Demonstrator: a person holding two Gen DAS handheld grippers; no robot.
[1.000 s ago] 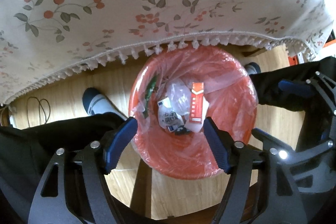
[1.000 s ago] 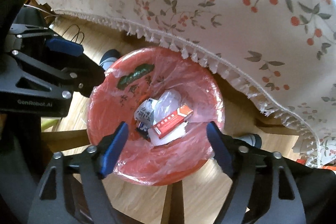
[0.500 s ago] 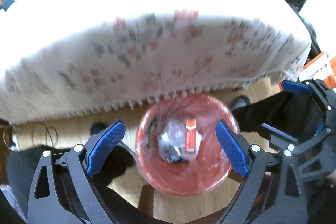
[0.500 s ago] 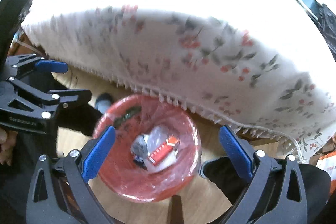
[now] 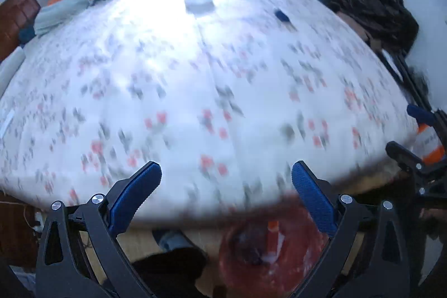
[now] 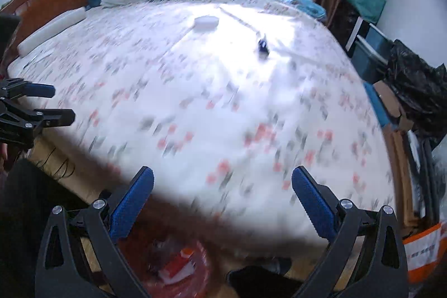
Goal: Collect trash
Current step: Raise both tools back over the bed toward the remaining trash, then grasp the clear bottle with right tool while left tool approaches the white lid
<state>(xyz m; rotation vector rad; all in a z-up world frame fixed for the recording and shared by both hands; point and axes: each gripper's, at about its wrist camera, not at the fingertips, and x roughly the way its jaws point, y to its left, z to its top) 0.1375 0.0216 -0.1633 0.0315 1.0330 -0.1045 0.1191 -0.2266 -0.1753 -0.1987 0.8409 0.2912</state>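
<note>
While the left gripper stands spread and empty, its jaws having just been opening, its own view shows the red bin at six o'clock on the floor, trash already inside. The bed fills the frame, with a white disc at twelve o'clock and a small blue item at one.

In the right view, the right gripper is likewise spread with nothing between its jaws. The bin sits at seven o'clock. The blue item and disc lie near twelve. The step seems to be a turn toward new trash; next comes a reach across the bed.
</note>
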